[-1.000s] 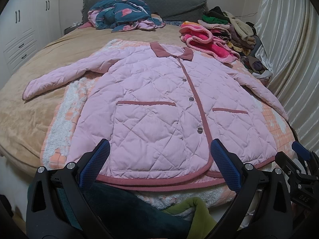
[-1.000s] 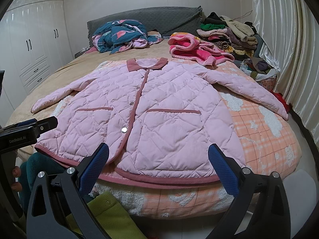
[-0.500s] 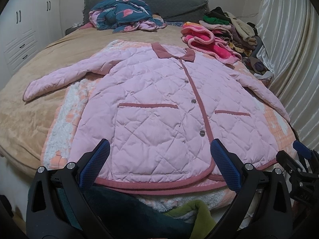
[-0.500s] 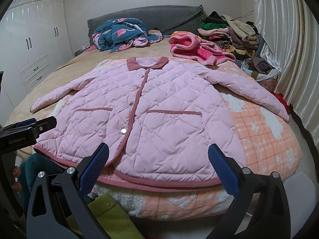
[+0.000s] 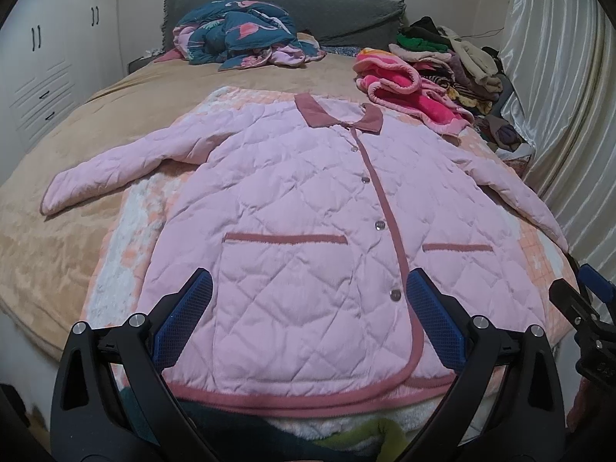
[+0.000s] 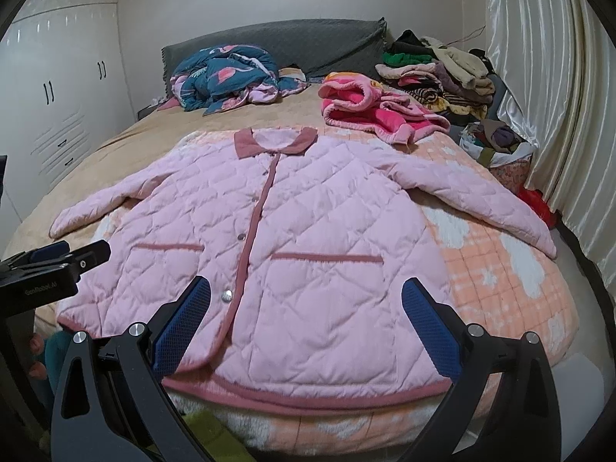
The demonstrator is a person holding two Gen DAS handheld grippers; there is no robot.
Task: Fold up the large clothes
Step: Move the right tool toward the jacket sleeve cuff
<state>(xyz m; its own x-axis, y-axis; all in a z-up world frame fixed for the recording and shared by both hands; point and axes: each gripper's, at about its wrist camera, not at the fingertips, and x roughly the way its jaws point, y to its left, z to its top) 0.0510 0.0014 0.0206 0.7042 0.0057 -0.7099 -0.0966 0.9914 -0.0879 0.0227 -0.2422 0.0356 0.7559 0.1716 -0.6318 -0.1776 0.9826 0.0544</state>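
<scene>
Both tools hang with their blue-padded jaws spread wide and nothing between them. The left gripper (image 5: 308,319) hovers just above the near hem on the left half of the garment, and the right gripper (image 6: 306,319) does the same over the right half; neither touches cloth as far as the views show.

Directly ahead of both lies the pale pink quilted jacket with dusty-rose trim and collar (image 5: 308,208), spread flat, front up and snapped closed, on a peach plaid fleece blanket with white cloud shapes (image 6: 496,269) that covers part of the tan-covered bed (image 5: 57,231). The jacket's long axis runs away from the jaws: hem nearest, collar farthest, with the button placket down the middle. Its sleeves reach out sideways, the left sleeve (image 5: 115,169) over the tan cover, the right sleeve (image 6: 481,200) over the blanket toward the curtain.

Each sleeve sits well beyond its own gripper, so the left hand is the nearer one for the left sleeve and the right for the right. No fold looks started; a first move would likely bring a sleeve or side edge in toward the placket.

Farther back lie a crumpled teal flamingo-print quilt (image 5: 238,38), a bright pink fleece garment (image 6: 369,111) and a heap of mixed clothes (image 6: 435,69).
</scene>
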